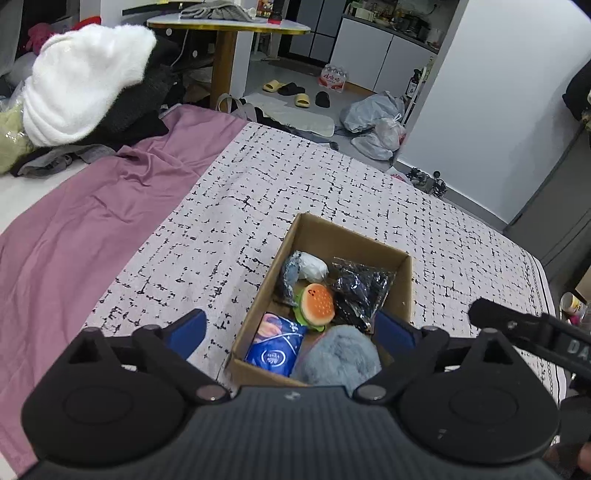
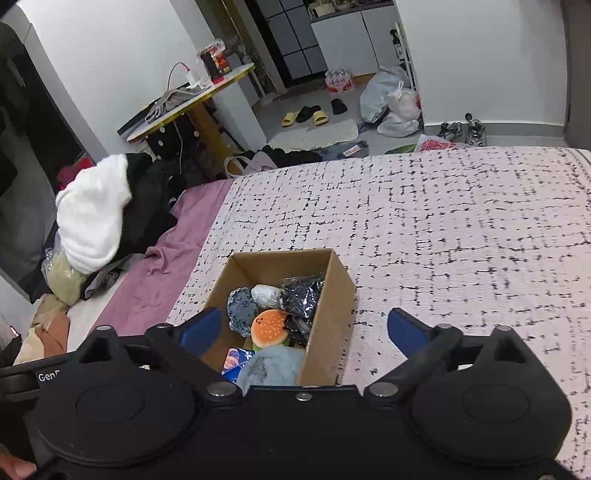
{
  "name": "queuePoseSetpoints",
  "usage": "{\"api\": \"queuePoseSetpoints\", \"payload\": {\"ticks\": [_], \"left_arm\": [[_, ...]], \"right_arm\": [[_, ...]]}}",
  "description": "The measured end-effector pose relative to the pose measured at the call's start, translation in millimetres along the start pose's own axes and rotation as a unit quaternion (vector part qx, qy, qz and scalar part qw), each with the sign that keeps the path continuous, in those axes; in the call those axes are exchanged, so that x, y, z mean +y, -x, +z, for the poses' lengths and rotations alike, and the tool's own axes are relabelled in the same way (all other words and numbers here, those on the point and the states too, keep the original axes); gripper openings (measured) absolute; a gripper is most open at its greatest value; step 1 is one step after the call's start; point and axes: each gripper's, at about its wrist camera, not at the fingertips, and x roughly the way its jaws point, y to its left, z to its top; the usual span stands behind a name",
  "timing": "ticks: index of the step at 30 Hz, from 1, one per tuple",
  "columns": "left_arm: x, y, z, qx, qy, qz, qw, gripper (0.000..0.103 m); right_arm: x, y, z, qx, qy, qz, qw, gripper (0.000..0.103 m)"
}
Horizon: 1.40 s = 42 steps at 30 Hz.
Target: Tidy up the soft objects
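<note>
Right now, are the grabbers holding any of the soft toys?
No. The left gripper and right gripper are both open and empty; the hamburger toy lies in the cardboard box.

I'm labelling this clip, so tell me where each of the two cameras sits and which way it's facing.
Left wrist view: on the left gripper, looking down and forward at the cardboard box on the bed; its own open blue fingers show, and part of the other gripper at the right edge.
Right wrist view: on the right gripper, aimed at the box from its right; open fingers show, a fingertip at bottom left.
Shared: box, burger toy, fluffy blue-grey toy, patterned bedspread, round table, slippers.
</note>
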Motion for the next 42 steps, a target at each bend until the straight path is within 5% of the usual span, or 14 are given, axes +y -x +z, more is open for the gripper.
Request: {"api": "queuePoseSetpoints", "payload": {"ticks": [16,42], "left_arm": [[-22,69,-34,-0.026,-0.041,-0.011,0.9988,0.103],[-35,129,-107,-0.062,-0.099,-0.038,0.9924,0.103]], "right_arm": [[-19,87,-26,-0.038,0.008,-0.013,0.999,0.103],[-45,192,-91,-0.108,0.022,-0.038,0.993,0.103]]}}
